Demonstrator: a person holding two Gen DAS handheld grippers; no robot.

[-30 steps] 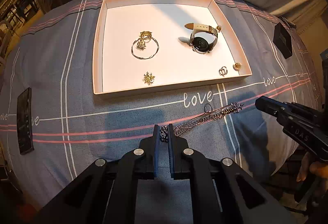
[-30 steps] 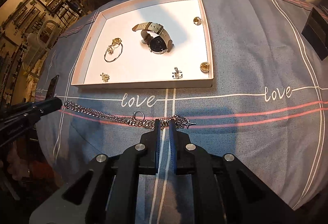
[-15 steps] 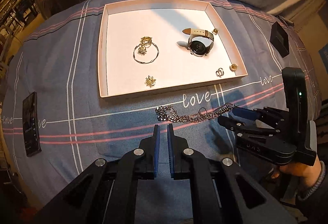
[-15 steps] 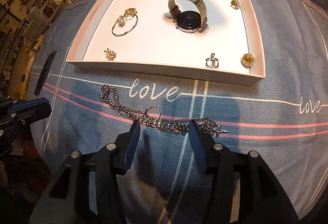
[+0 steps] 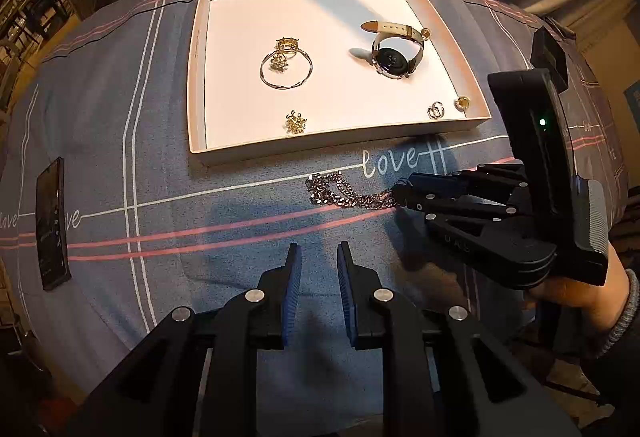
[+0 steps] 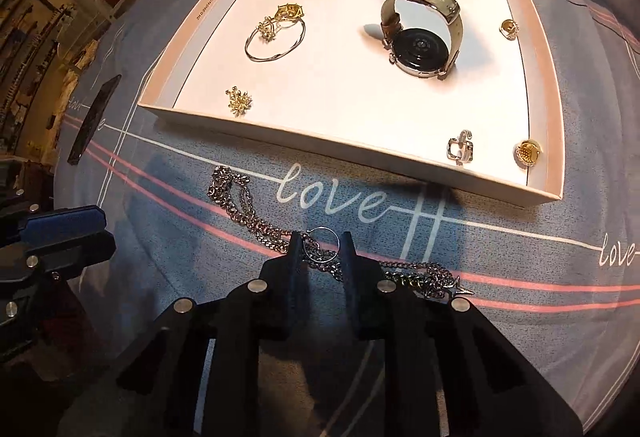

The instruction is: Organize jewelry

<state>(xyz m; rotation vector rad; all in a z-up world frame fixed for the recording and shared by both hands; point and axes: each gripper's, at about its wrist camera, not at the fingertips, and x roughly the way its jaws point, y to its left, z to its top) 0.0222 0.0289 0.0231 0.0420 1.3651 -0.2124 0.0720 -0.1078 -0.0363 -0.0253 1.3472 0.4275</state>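
The right gripper (image 6: pixel 320 251) has just been closing around the chain (image 6: pixel 256 223) just in front of the tray (image 6: pixel 360 147) — grabbing only its ring may leave strands trailing — while the left gripper (image 5: pixel 316 269), just opening, holds nothing.

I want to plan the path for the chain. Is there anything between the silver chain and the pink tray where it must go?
Only the tray's own low front wall. The silver chain necklace lies on the grey striped cloth just before it, under the right tool, whose jaws have just been closing around it. The white floor behind that wall is bare between the gold snowflake brooch and the small silver ring.
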